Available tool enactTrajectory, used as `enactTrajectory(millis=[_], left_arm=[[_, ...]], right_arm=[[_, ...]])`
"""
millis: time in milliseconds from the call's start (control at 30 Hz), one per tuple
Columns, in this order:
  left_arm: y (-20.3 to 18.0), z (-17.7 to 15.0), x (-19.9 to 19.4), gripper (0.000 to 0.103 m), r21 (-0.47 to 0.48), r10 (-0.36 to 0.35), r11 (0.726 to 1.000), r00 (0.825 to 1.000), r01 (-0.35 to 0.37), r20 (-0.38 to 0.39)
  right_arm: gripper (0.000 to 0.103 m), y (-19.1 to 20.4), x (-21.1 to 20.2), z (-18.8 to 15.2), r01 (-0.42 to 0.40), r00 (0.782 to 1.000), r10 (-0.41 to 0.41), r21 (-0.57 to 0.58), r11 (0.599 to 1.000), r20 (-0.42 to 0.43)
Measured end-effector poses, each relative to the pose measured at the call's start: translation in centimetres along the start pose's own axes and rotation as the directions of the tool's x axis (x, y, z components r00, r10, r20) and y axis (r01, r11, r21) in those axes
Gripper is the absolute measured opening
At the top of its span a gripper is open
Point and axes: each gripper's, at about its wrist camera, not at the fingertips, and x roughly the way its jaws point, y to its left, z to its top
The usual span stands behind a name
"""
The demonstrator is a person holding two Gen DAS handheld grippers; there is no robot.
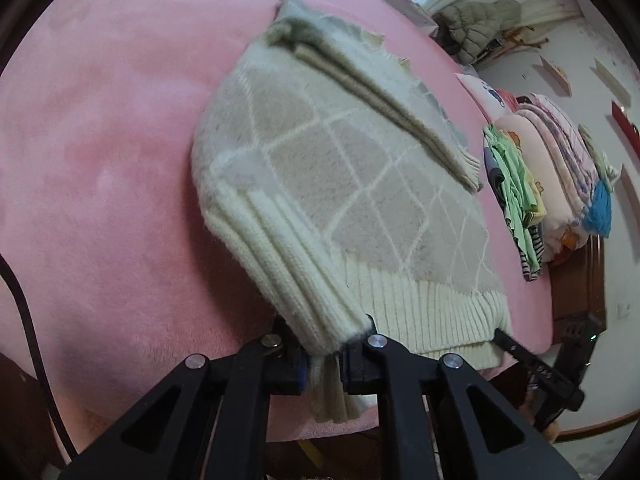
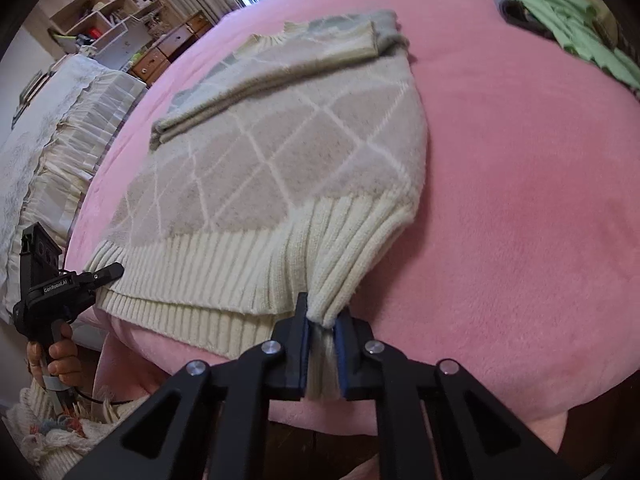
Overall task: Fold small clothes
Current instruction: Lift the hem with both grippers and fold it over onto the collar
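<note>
While both grippers, left [image 1: 323, 354] and right [image 2: 321, 328], pinch the ribbed hem corners of the cream diamond-knit sweater [image 2: 280, 152], its length runs away from them across the pink plush blanket [image 2: 520, 200]

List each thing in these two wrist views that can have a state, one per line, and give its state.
Sweater: flat on the pink blanket, sleeves folded in, hem at the near edge.
Left hand-held gripper: shut on the hem's left corner.
Right hand-held gripper: shut on the hem's right corner.
Clothes pile: stacked at the bed's far side.
</note>
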Motion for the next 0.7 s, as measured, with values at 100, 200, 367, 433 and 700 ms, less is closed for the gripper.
enactTrajectory(millis=[100,200,367,433,700], left_arm=[[-1.9,1.3,-1.0,0.008,0.064,0.017,0.998,0.999,-0.019,0.033],[-3.3,3.5,-1.5,0.009,0.075,0.024,0.997,0.999,-0.027,0.038],[-5.8,8.7,-2.3,0.009,0.079,0.039,0.996,0.995,-0.046,0.088],[-6.9,11.3,-2.3,0.009,0.070,0.041,0.996,0.994,-0.048,0.106],[-9.8,21.6,-0.2,0.009,0.088,0.092,0.991,0.984,-0.106,0.149]], right_arm=[[0.009,0.7,-1.5,1.3,-0.008,0.999,0.010,-0.026,1.000,0.053],[0.009,0.9,-2.8,3.3,-0.029,0.995,0.031,-0.026,0.999,0.093],[0.009,1.2,-4.1,7.8,-0.035,0.986,0.039,-0.028,0.999,0.162],[0.009,1.3,-4.4,9.7,-0.026,0.982,0.032,-0.032,0.999,0.186],[0.008,1.5,-3.4,19.2,0.022,0.966,-0.016,-0.020,1.000,0.258]])
